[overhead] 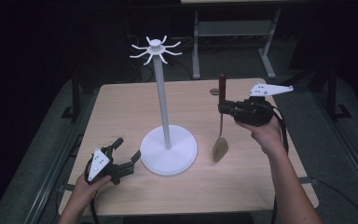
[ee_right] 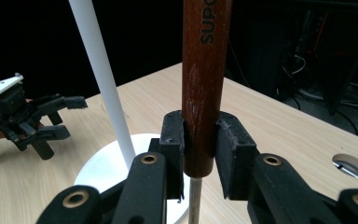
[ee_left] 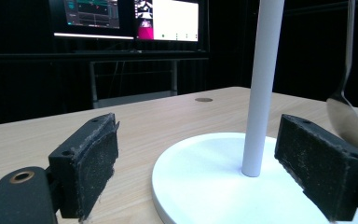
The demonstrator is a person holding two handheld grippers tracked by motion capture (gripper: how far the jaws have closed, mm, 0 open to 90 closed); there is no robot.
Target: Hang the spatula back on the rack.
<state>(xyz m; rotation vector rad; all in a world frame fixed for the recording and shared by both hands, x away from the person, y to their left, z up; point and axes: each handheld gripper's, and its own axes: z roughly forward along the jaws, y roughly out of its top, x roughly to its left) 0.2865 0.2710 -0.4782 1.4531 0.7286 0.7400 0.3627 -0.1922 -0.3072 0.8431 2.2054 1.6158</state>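
Stand (overhead: 168,149) between spoon (overhead: 220,148) and open left hand-held gripper (overhead: 124,155), on table (overhead: 242,186)

Dim room, black surroundings; table (overhead: 242,186) lit from above; frames soft

A white hook stand (overhead: 168,148) rises from a pale wood-grain table (overhead: 242,186), a spoon (overhead: 221,116) pairs a reddish-brown wooden handle with a silver metal bowl, and both grippers (overhead: 121,156) (overhead: 223,108) are black.
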